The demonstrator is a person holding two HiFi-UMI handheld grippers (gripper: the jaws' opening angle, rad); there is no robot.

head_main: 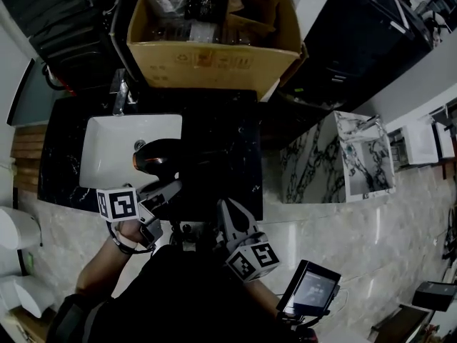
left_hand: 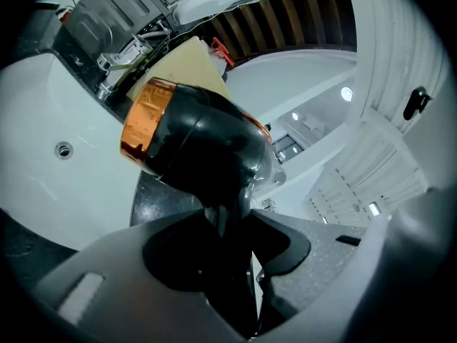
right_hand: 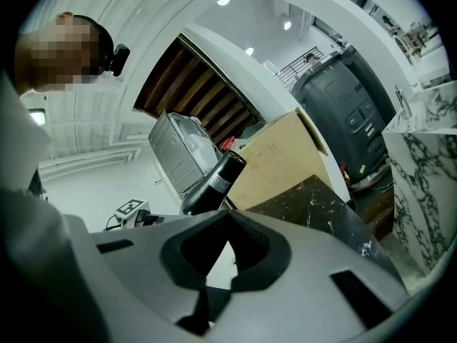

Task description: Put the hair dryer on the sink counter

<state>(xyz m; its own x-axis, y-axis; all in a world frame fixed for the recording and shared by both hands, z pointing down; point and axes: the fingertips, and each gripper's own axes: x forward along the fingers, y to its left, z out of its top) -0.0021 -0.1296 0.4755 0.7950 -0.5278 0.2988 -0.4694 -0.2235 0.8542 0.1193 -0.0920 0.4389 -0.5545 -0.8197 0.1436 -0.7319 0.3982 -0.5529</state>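
Left tongs (head_main: 166, 191) are clamped on the handle of the hair dryer (head_main: 157, 156); in the left gripper view the black handle drops straight down between the two jaws of these tongs (left_hand: 230, 229), which press on it from both sides. The dryer's glossy black body (left_hand: 203, 145) rises above the jaws, and its orange ring (left_hand: 143, 123) points toward the white sink (left_hand: 43, 170).

From the head view the dryer sits over the sink's right rim (head_main: 107, 145), where the basin meets the dark marbled tabletop (head_main: 218, 148). Whether it touches either one cannot be told.

Right tongs (head_main: 228, 209) are just beside the left ones, closed with nothing between the jaws (right_hand: 228, 216); the dryer (right_hand: 214, 184) shows beyond them. A cardboard box (head_main: 207, 59) stands behind the tabletop.
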